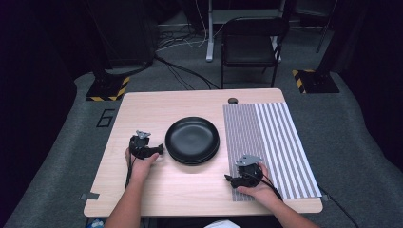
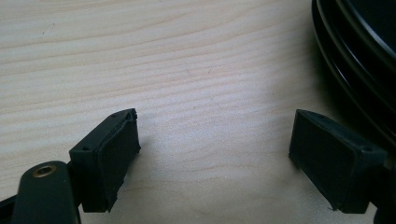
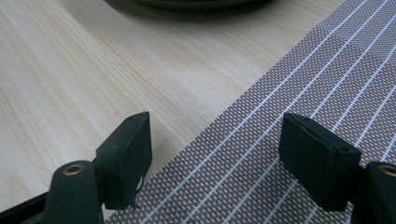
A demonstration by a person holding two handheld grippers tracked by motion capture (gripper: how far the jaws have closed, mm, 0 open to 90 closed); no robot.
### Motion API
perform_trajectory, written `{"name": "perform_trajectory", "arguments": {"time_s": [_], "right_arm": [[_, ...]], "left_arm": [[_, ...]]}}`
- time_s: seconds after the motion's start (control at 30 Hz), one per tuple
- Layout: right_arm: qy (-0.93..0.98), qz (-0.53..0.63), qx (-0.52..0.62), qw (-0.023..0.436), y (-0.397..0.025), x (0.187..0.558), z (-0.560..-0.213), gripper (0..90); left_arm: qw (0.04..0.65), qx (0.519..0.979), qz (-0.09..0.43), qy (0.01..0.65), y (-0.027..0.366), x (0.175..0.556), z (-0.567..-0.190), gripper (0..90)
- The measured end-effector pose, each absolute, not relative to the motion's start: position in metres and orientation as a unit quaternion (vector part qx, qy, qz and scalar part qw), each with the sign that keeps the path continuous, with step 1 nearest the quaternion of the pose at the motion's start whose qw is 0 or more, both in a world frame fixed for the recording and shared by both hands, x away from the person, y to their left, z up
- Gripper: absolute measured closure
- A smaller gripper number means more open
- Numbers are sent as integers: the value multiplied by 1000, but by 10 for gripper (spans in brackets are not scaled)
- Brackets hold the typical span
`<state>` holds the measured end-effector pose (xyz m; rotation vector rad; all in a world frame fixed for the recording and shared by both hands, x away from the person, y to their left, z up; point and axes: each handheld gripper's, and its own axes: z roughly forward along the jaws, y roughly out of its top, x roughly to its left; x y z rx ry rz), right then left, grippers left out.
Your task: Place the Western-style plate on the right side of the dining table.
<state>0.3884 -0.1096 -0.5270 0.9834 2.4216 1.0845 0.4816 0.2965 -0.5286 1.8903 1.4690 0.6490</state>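
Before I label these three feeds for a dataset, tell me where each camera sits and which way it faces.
High view: fixed above the person's side, looking forward and down on the table; both forearms, left gripper and right gripper show.
Left gripper view: rides the left gripper, looking along its open jaws at bare wood and the black plates.
Right gripper view: rides the right gripper, open jaws over the striped mat edge.
Shared: all three see the plates.

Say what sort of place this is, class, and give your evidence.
Probably a lab or studio for recording: a lone table on grey carpet, loose cables across the floor, and hazard-striped stand bases either side.
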Motion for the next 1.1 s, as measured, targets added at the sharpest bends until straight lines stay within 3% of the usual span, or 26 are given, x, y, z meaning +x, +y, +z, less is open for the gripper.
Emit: {"name": "perform_trajectory", "arguments": {"time_s": [0.3, 0.6, 1.1], "right_arm": [[842, 378, 347, 164, -110, 388, -527, 303], [836, 378, 361, 169, -111, 385, -523, 437], [830, 376, 375, 172, -107, 379, -507, 485]], "left_arm": [[328, 718, 250, 561, 297, 481, -528, 213], [329, 717, 245, 564, 297, 478, -524, 402], [325, 721, 231, 566, 298, 471, -507, 482]]}}
